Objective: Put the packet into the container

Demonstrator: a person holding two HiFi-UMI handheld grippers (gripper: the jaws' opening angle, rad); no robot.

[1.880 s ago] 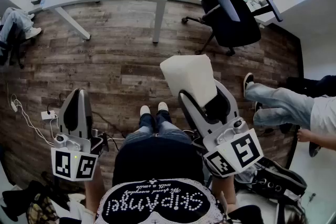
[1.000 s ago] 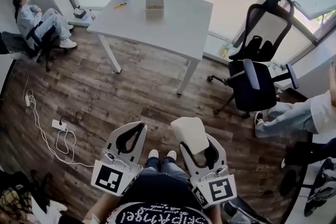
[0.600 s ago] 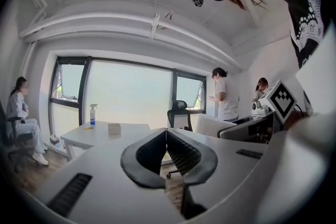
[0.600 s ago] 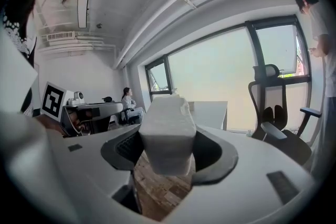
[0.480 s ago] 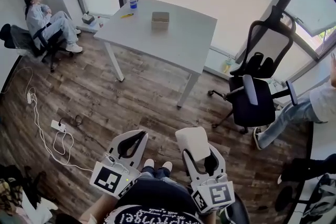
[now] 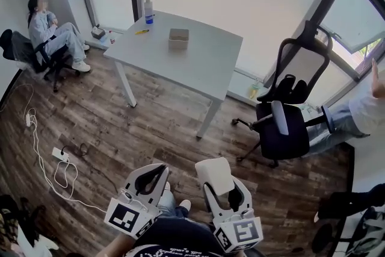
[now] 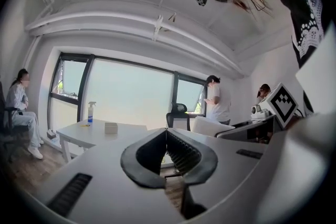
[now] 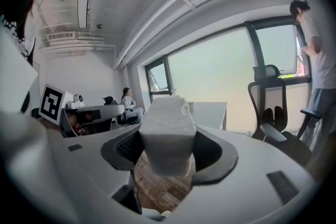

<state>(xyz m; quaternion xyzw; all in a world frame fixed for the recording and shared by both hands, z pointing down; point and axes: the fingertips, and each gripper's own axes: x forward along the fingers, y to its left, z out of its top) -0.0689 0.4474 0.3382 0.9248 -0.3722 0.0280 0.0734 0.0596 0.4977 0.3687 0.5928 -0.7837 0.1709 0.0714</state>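
A white packet [image 6: 215,175] [image 8: 168,128] is clamped upright in my right gripper [image 6: 220,180] [image 8: 169,149], low in the head view, right of centre. Beside it my left gripper [image 6: 151,173] [image 7: 166,134] is shut with nothing between its jaws. A small tan container [image 6: 178,38] [image 7: 110,127] stands on the white table [image 6: 198,69] [image 7: 79,136] far ahead across the room. Both grippers are held over the wooden floor, well short of the table.
A spray bottle [image 6: 148,8] and a yellow pen [image 6: 141,31] lie at the table's far corner. A black office chair [image 6: 286,114] stands right of the table. One person [image 6: 51,30] sits at the left wall, another person [image 6: 361,111] at the right edge. Cables [image 6: 48,159] trail on the floor.
The head view has lifted from my feet to the room, and the table with the container now shows ahead. Both grippers came closer together; the right still holds the packet.
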